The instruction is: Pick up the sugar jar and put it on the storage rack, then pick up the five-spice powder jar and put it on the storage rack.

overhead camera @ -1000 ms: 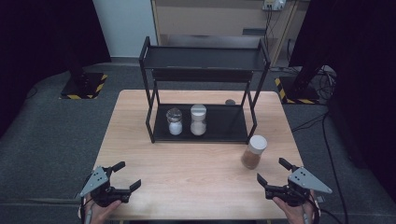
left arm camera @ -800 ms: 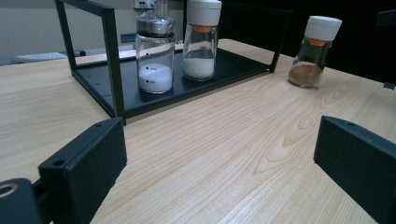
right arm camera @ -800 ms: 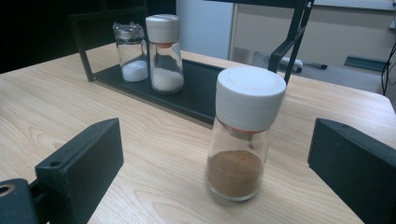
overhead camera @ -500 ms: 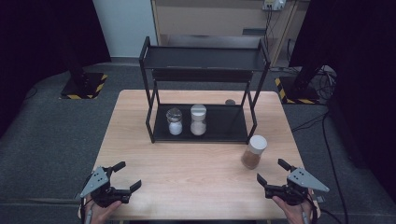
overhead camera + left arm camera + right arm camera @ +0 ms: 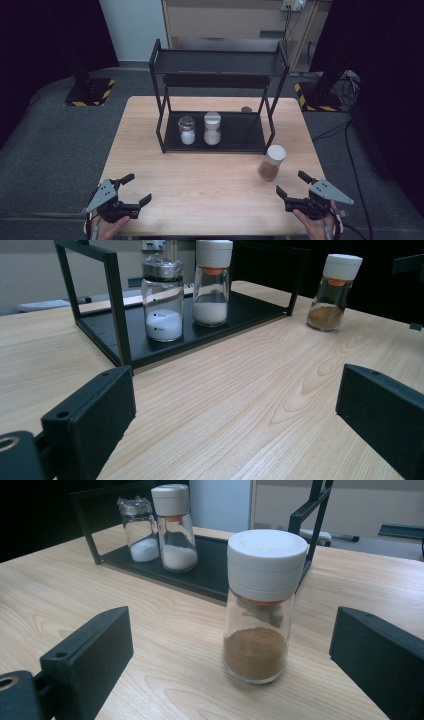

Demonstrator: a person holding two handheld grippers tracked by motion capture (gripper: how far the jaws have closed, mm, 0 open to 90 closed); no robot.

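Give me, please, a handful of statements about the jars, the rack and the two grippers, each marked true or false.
1. The brown-powder jar stands on the bare table, outside the black rack. True.
2. Three jars stand on the rack's lower shelf. False: two stand there, the metal-capped jar and the white-capped jar.
3. The right gripper is shut on the brown-powder jar. False: its jaws are open and the jar stands apart, ahead of them.
4. The left gripper is open with nothing between its jaws. True.
5. The brown-powder jar lies on its side. False: it stands upright, white cap on top.
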